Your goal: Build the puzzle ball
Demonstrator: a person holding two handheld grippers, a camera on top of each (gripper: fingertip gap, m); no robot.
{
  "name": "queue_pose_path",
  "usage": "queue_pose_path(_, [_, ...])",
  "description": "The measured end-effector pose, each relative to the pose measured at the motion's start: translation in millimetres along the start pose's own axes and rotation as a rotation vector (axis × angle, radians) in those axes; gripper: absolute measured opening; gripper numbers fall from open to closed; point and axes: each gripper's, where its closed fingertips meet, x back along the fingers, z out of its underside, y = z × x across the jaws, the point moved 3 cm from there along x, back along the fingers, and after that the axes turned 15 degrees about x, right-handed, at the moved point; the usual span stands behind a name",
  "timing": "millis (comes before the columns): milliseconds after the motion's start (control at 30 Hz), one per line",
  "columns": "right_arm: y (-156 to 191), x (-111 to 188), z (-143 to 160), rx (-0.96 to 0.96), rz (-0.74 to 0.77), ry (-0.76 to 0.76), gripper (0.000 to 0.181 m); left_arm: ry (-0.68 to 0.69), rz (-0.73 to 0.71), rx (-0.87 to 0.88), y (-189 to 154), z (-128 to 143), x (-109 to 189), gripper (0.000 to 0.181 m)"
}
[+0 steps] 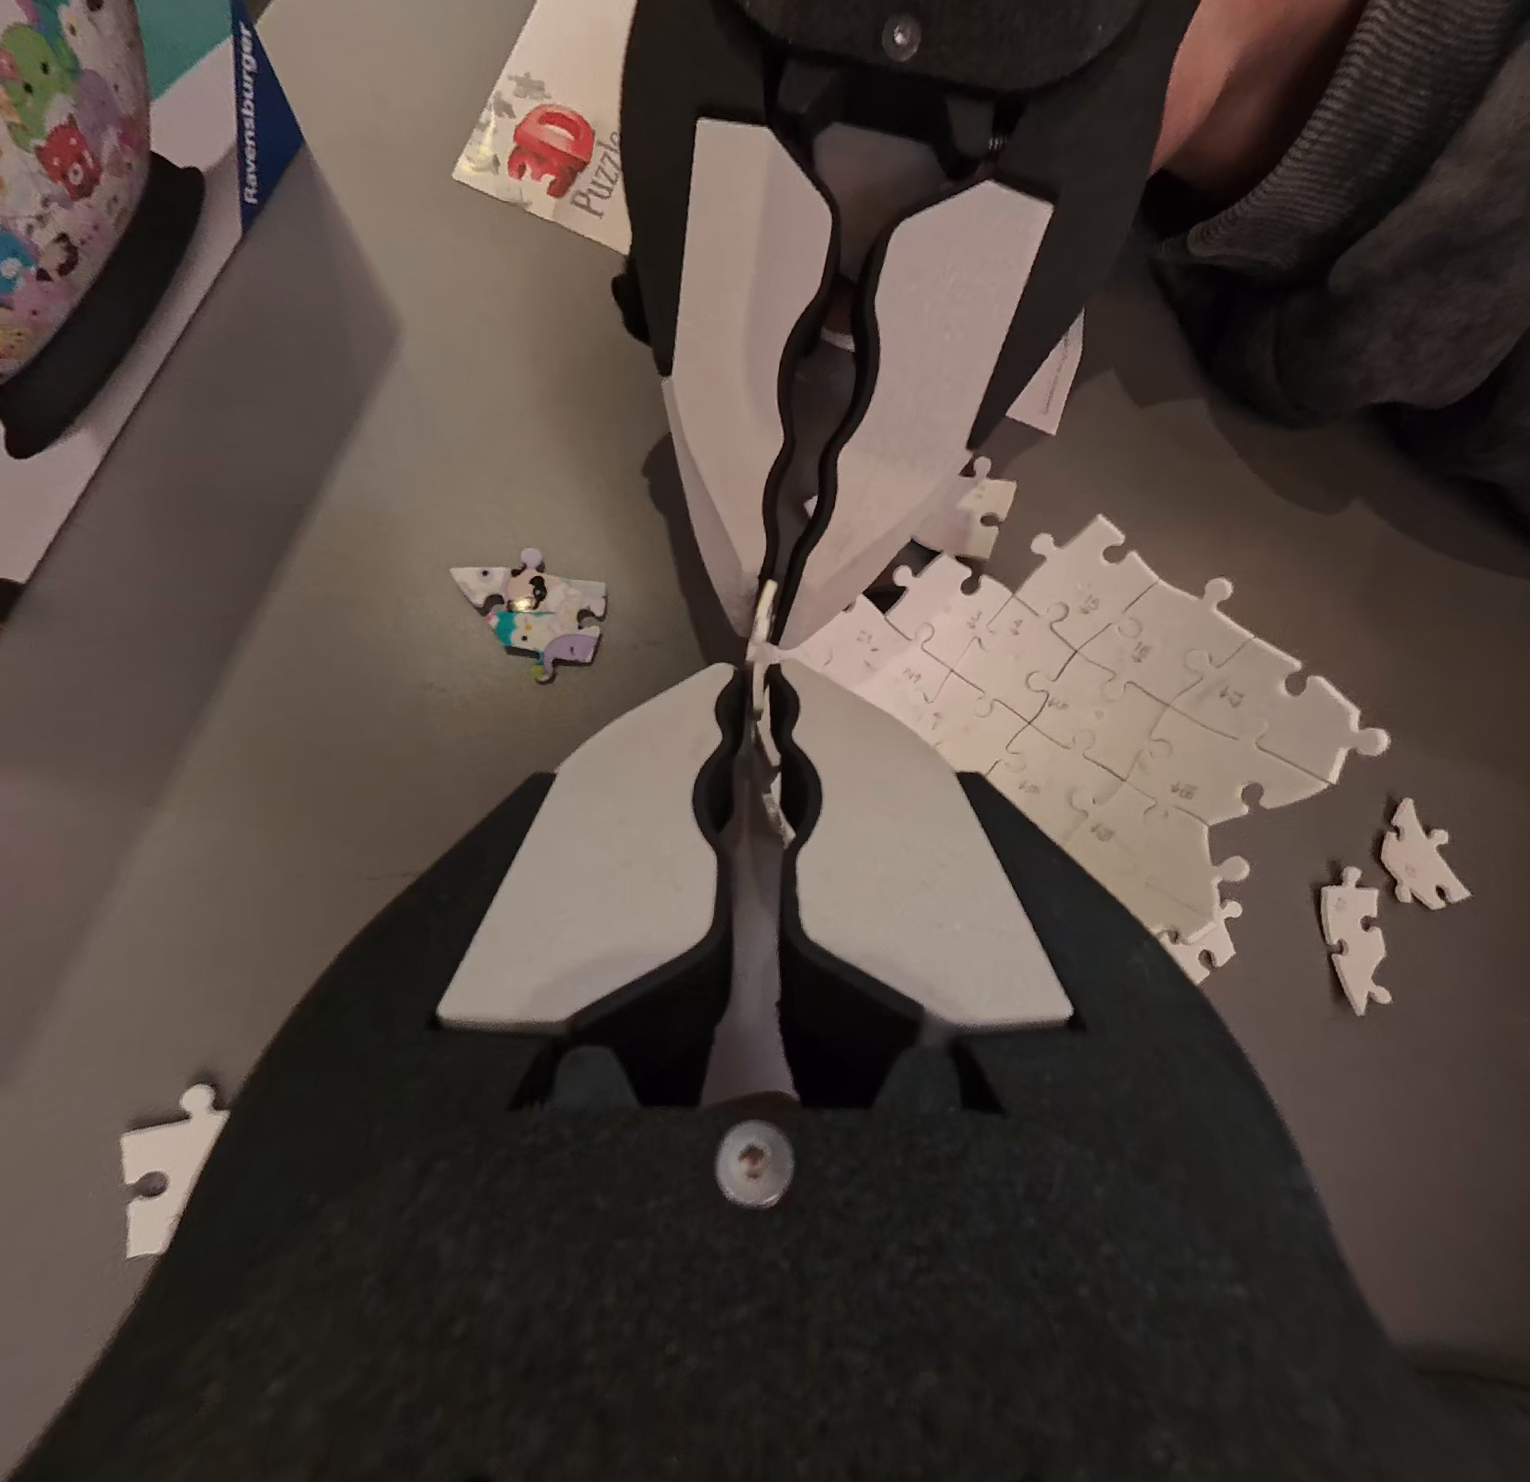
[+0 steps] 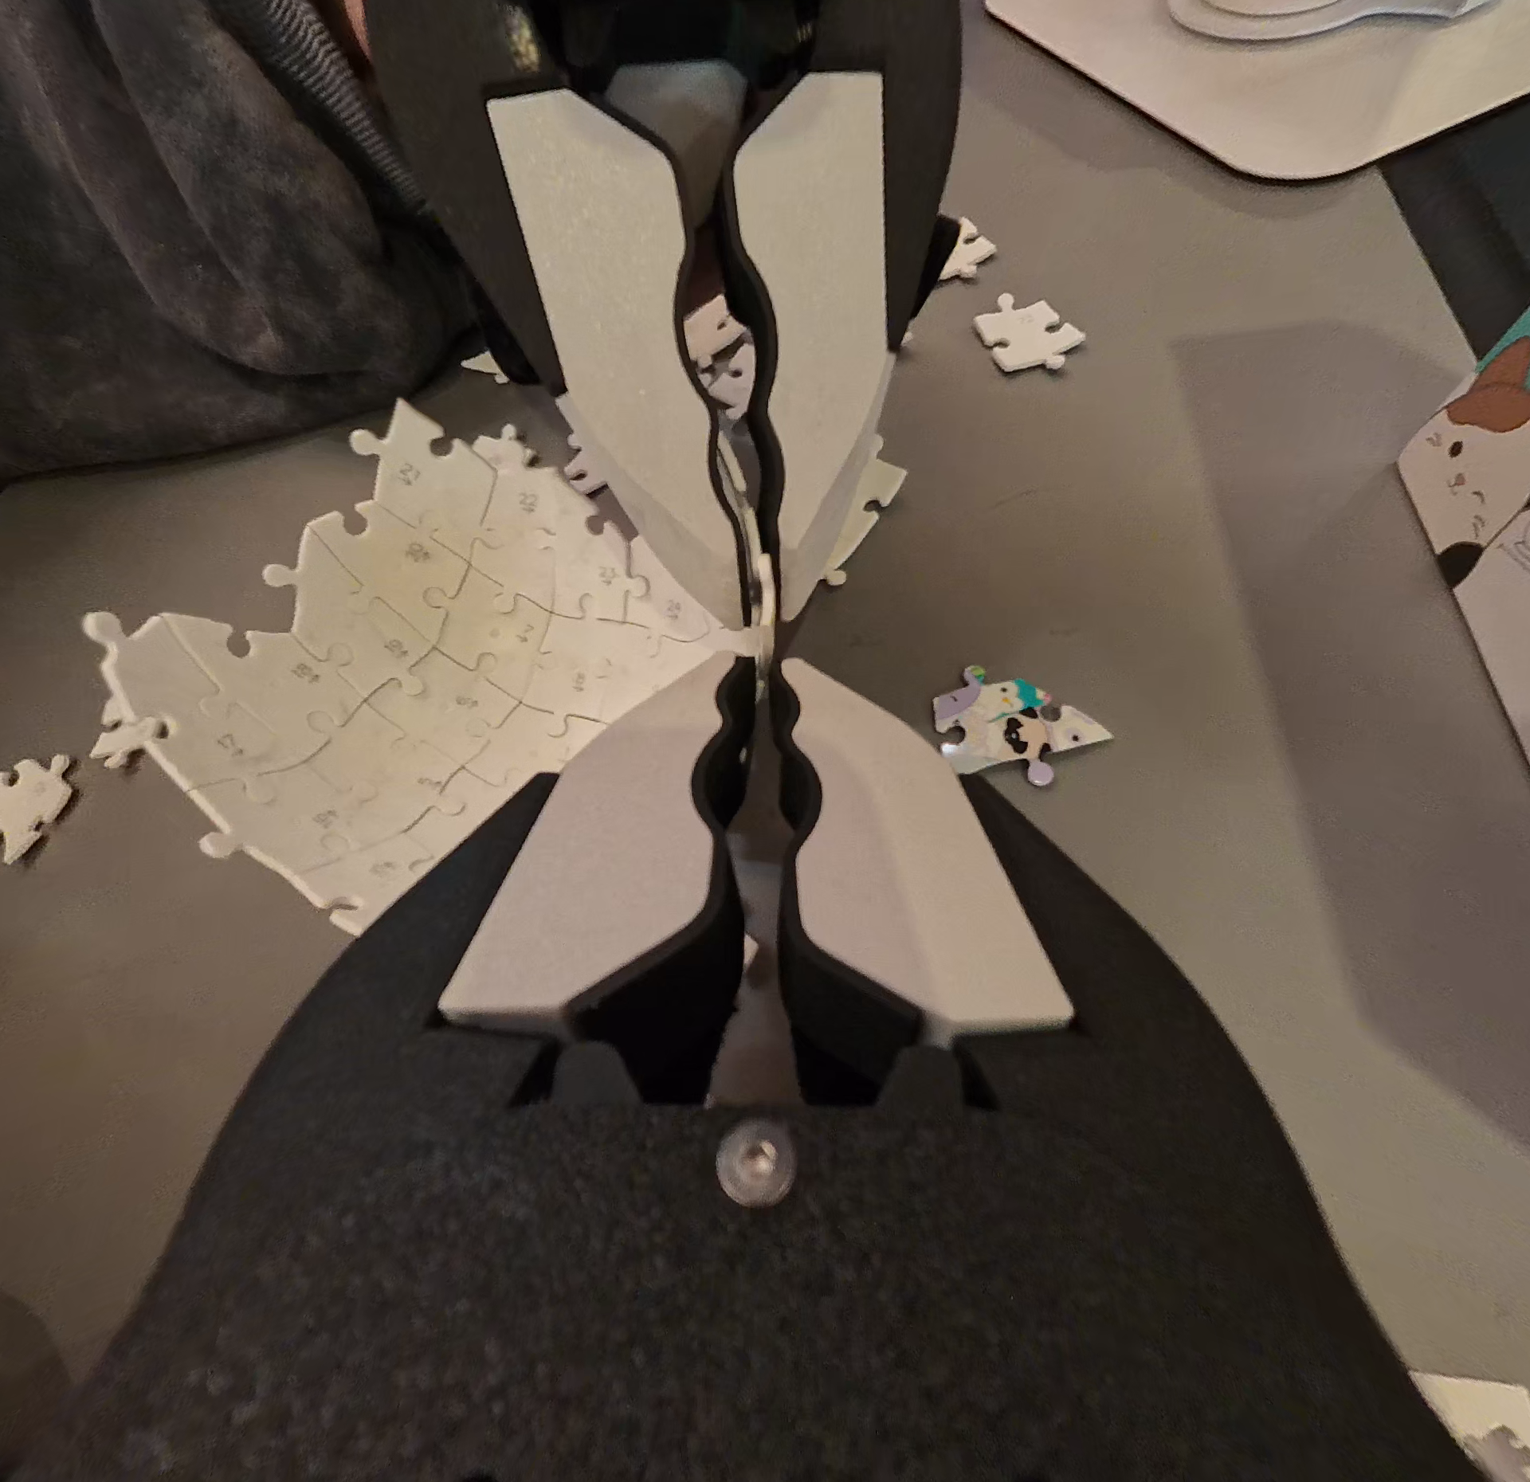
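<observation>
Tip to tip above the grey table [image 1: 348,739], the left gripper [image 1: 755,681] and right gripper [image 2: 757,664] each pinch a thin white curved puzzle piece [image 1: 766,614] edge-on, beside the joined white panel [image 1: 1118,697].

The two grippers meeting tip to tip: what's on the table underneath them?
Under the right gripper lies part of the assembled white puzzle sheet, face down, with loose white pieces around. Their bodies cover the sheet's near edge and whatever else lies on the grey table there.

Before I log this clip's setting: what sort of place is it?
Probably a home or hobby tabletop: a grey table, the boxed puzzle ball packaging, an instruction leaflet, and a person's sleeve resting at the edge.
</observation>
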Motion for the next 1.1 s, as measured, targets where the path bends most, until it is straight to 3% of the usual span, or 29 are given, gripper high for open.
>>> queue_pose_path(333, [0,1,-1,0.002,0.006,-0.006,0.003,-0.034,-0.010,-0.027,-1,-5,14,0.010])
queue_pose_path(600, [0,1,-1,0.006,0.007,-0.008,0.003,0.026,-0.071,-0.076,0,2,6,0.003])
queue_pose_path(1100, [4,1,-2,0.077,0.006,-0.005,0.003,0.032,0.024,-0.008,0,5,6,0.002])
